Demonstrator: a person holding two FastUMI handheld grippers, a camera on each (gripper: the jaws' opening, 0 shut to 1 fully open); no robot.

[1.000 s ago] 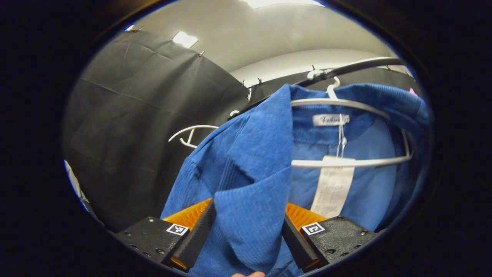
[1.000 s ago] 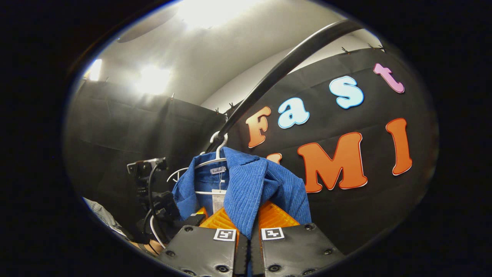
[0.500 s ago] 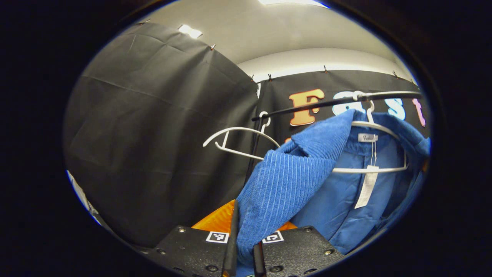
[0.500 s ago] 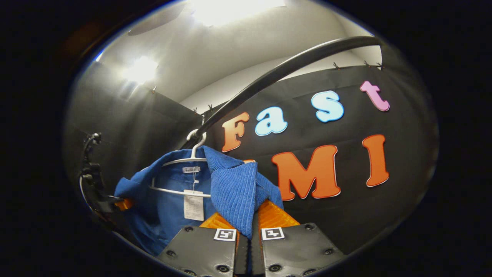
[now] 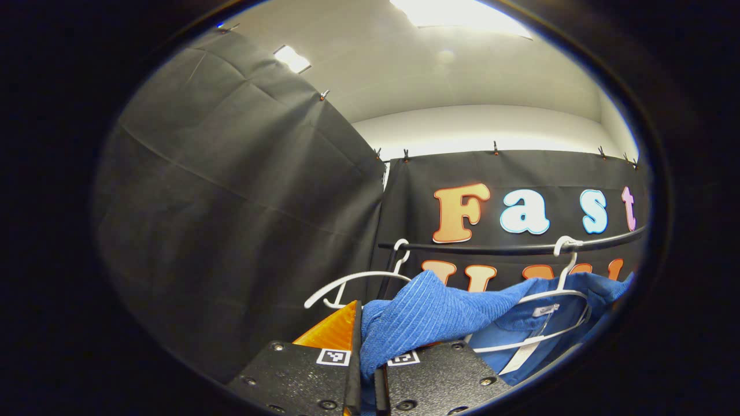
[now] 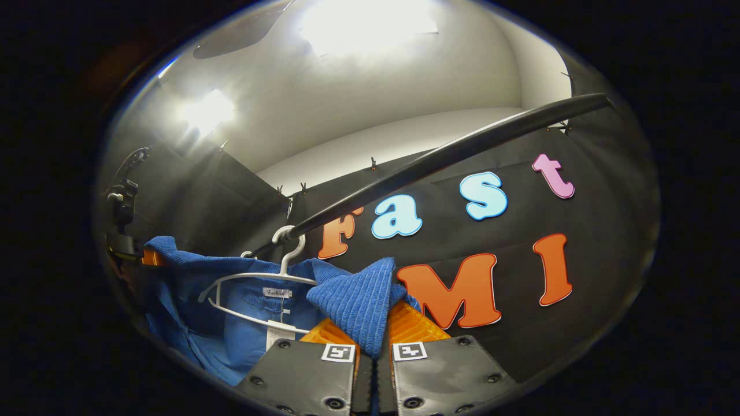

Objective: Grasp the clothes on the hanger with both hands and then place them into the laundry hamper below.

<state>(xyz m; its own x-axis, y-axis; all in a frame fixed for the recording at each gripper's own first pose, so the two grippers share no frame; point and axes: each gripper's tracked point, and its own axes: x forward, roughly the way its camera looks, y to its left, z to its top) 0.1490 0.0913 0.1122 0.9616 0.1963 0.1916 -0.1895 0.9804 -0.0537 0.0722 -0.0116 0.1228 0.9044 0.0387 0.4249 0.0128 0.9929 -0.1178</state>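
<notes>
A blue corduroy shirt (image 5: 457, 315) hangs open on a white hanger (image 5: 558, 300) from a black rail (image 5: 509, 248). My left gripper (image 5: 367, 370) is shut on the shirt's left front edge, and the cloth stretches from its fingers toward the hanger. In the right gripper view the same shirt (image 6: 352, 300) spreads wide under the white hanger (image 6: 254, 286). My right gripper (image 6: 373, 361) is shut on the shirt's other front edge. The left gripper (image 6: 124, 248) appears far left there, pinching the blue cloth.
An empty white hanger (image 5: 352, 283) hangs on the rail to the left of the shirt. The black rail (image 6: 439, 162) runs diagonally overhead in the right gripper view. Black cloth walls close in the booth behind and to the left.
Both grippers have pulled back and apart, spreading the shirt open on its hanger. The left gripper shut on the cloth after the earliest frame.
</notes>
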